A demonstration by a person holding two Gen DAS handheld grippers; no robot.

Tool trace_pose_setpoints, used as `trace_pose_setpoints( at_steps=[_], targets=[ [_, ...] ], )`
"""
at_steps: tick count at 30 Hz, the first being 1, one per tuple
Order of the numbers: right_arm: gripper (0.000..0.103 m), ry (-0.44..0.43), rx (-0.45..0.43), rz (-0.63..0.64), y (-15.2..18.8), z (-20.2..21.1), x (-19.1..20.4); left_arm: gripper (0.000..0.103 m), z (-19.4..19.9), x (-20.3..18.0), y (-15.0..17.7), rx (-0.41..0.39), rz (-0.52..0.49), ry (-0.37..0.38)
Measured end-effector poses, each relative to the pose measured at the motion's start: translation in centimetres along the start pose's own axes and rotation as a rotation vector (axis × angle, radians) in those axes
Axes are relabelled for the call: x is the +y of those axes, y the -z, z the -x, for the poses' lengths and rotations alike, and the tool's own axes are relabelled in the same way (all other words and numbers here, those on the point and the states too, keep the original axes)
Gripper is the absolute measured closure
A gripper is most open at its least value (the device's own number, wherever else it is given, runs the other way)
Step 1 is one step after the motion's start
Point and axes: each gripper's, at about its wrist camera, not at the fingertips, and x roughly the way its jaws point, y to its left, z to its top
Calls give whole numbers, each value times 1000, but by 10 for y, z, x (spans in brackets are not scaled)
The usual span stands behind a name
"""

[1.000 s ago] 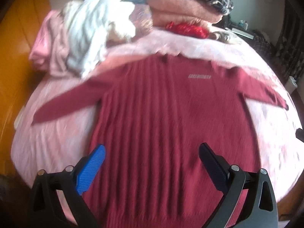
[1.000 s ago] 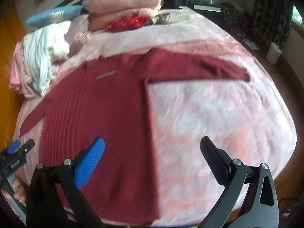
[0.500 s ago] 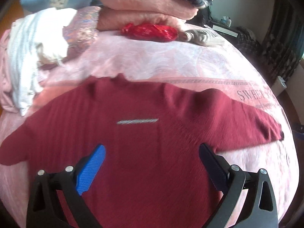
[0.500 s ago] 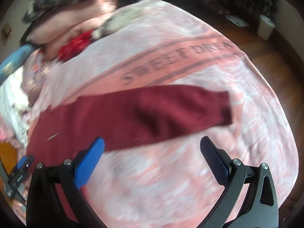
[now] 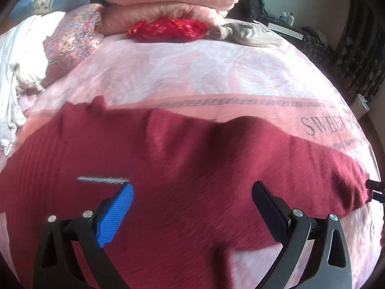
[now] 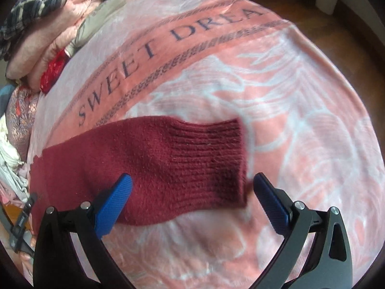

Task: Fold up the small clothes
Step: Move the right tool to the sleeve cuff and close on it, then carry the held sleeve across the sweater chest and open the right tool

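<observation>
As seen from the left wrist view, the left gripper (image 5: 192, 207) stands with its jaws wide apart and nothing between them, low in the frame over the chest of a dark red sweater (image 5: 182, 168). The sweater lies flat across the middle of the frame on a pink blanket (image 5: 192, 72), one sleeve running out toward the right edge. A small grey label (image 5: 103, 180) shows on the knit just above the blue finger. Along the top of the frame sit folded pink bedding (image 5: 166, 0), a red cloth bundle (image 5: 168, 29) touching its lower edge, and a beige garment (image 5: 250, 33) just to the right. White clothing (image 5: 16, 55) is heaped at the upper left.

From the right wrist view, the right gripper (image 6: 192, 192) is likewise spread wide and holds nothing. The sleeve's ribbed cuff (image 6: 211, 161) lies flat on the blanket at frame centre, just above and between the two fingers; contact cannot be confirmed. Lettering reading "SWEET DREA" crosses the upper part of the blanket. Part of the other gripper appears at the lower left edge.
</observation>
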Motion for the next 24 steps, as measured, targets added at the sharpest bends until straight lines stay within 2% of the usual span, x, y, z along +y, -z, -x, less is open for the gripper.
trace_pose_setpoints(
  at_steps=[3,4,6,8,10,12,14,16,19,21,24],
  targets=[
    [9,17,10,18,-4,-8,3,4,-3,-20,-4,-7,-13,-2],
    [18,19,10,16,-5,-10,2,4,-4,-24,-6,-11,-17,-9],
    [28,34,4,13,-6,-11,0,4,-5,-31,-7,-23,-29,-24],
    [44,31,-10,19,-6,-8,0,4,-6,-32,-7,-23,-32,-34],
    [78,12,-26,48,-4,-3,1,4,-4,-30,-5,-24,-39,-45],
    [98,-34,-47,40,-3,7,-2,4,-1,-24,-4,-34,-52,-60],
    [98,-89,-82,20,-4,24,-4,4,3,-13,-4,-35,-52,-70],
    [98,-108,-159,38,-5,49,-3,4,6,2,-2,-27,-41,-70],
    [99,-58,-225,-20,-10,76,-21,4,11,29,6,-20,-32,-79],
    [99,5,-240,-71,-11,74,-36,4,10,45,11,-15,-26,-93],
    [99,-11,-205,-128,-5,51,-50,4,4,70,21,8,-7,-108]
  ],
)
